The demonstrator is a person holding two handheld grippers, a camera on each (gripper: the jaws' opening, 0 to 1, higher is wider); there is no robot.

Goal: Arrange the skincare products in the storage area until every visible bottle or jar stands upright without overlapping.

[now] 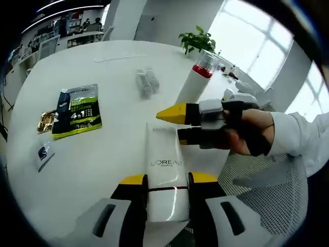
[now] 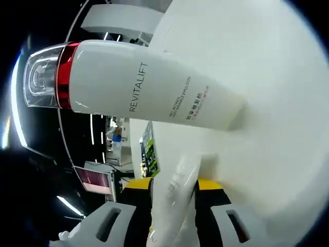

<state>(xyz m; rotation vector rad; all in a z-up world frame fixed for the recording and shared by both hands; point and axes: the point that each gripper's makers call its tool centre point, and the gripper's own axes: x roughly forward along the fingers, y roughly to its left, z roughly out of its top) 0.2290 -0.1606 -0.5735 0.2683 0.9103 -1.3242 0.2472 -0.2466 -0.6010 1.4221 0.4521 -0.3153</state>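
A white L'Oreal tube lies along the white round table, pointing away from me. My left gripper is shut on its near cap end. My right gripper, held by a hand, comes in from the right and closes on the tube's far flat end. In the right gripper view the same tube sits between my right gripper's yellow tips. Just past it stands a white Revitalift bottle with a red band and clear cap, upright on the table.
A green and black sachet, a small gold packet and a small white packet lie at the left. Two small clear packets lie further back. A potted plant stands beyond the table. A mesh chair is at lower right.
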